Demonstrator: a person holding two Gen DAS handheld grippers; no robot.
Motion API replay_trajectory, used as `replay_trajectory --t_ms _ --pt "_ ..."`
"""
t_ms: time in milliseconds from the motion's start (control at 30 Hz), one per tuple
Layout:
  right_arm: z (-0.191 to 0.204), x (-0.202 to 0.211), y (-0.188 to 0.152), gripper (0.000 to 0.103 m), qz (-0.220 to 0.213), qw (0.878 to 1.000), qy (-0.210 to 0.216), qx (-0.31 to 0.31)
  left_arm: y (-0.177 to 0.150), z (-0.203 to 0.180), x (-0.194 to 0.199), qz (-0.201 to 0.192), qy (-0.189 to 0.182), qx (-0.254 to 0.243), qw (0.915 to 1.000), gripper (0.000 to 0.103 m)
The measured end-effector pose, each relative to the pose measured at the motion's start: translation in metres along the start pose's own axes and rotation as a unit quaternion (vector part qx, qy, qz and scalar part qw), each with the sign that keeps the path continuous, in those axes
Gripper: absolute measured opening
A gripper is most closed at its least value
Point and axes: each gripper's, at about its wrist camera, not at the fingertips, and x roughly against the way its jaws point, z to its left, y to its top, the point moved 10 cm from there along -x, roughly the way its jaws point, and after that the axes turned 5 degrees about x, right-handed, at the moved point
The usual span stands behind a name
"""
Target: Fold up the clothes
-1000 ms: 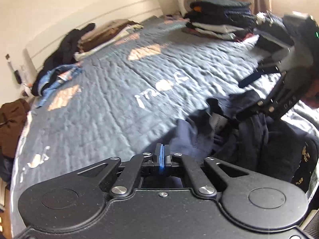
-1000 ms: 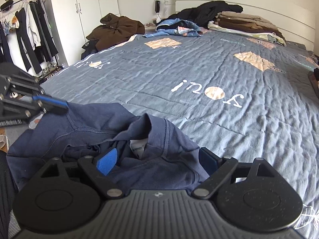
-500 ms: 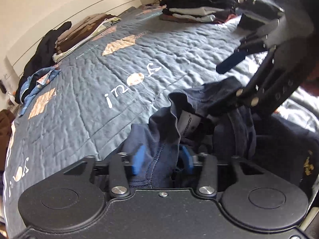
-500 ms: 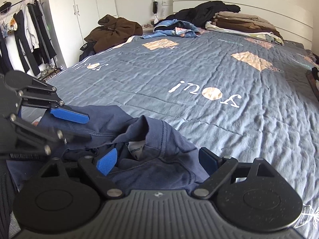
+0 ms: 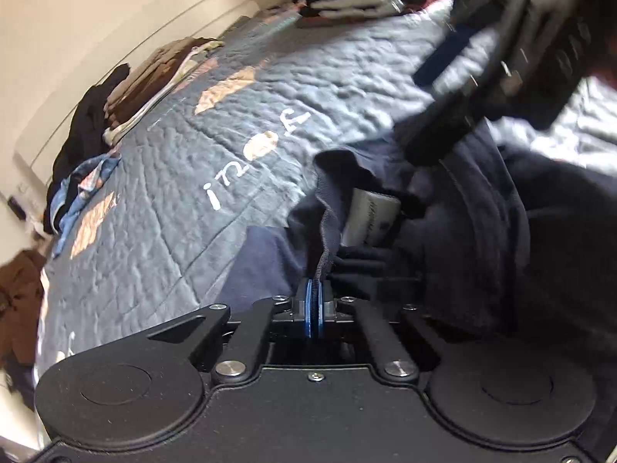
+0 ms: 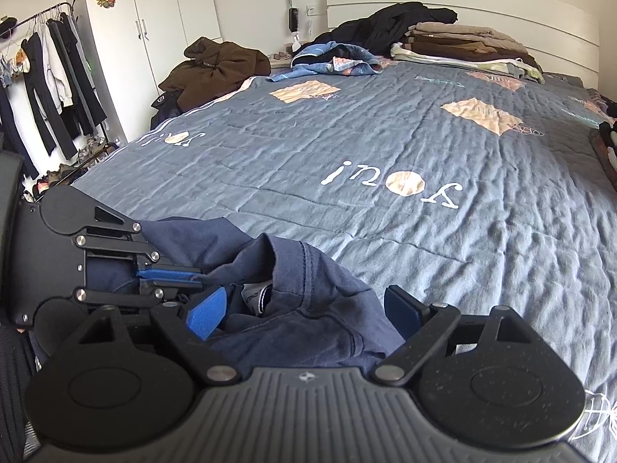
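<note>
The left gripper (image 5: 313,301) had just clamped the navy garment's (image 6: 308,308) collar edge; the right gripper (image 6: 304,308) stayed released around it, pickup half-secured.

The left wrist camera sits just behind the left gripper (image 5: 313,305) and looks down along it, low and close over the navy shirt (image 5: 455,231), facing across the bed (image 5: 173,177) toward the headboard (image 5: 77,88) at frame left. The right wrist camera rides behind the right gripper (image 6: 304,310), facing the headboard (image 6: 462,7) squarely (a wardrobe (image 6: 154,38) at left). Both views share the shirt, the bed's lettering and each other's gripper.
</note>
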Motion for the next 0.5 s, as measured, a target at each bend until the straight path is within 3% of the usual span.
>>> replay_trajectory --t_ms 200,500 --pt "0.004 0.006 0.008 0.089 -0.012 1.0 -0.003 0.013 0.027 0.036 0.05 -0.045 -0.025 0.064 0.9966 0.003" --pt "0.046 0.016 0.022 0.089 -0.03 0.997 0.023 0.07 0.042 0.041 0.097 -0.077 -0.028 0.063 0.9947 0.003"
